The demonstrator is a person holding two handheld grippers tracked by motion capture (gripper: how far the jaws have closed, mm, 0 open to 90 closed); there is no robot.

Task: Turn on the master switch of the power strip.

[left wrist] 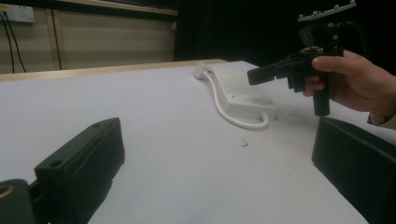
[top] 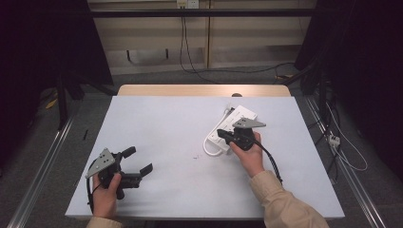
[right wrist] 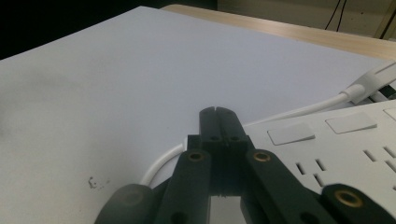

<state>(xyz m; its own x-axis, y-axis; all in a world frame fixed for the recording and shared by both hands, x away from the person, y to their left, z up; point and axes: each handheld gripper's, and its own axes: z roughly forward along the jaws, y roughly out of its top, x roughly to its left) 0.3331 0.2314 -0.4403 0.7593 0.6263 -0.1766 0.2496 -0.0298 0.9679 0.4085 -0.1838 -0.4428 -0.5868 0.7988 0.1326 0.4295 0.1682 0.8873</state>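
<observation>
A white power strip (top: 237, 122) lies on the white table right of centre, and its white cable (top: 209, 150) loops off its near-left end. My right gripper (top: 222, 133) is shut with nothing between its jaws, its tips hovering over the strip's near-left end. In the right gripper view the shut tips (right wrist: 218, 114) sit above the power strip's (right wrist: 341, 154) edge, beside the cable (right wrist: 161, 165). My left gripper (top: 138, 160) rests at the front left, wide open and empty. The left gripper view looks between its spread jaws (left wrist: 217, 135) toward the strip (left wrist: 240, 91) and the right gripper (left wrist: 264, 73).
Small dark flecks (top: 195, 156) lie on the white table cover (top: 157, 123) near the middle. A wooden table edge (top: 199, 90) shows at the far side. Metal rails (top: 43, 161) run along both sides, with cables and a socket block (top: 334, 139) on the floor to the right.
</observation>
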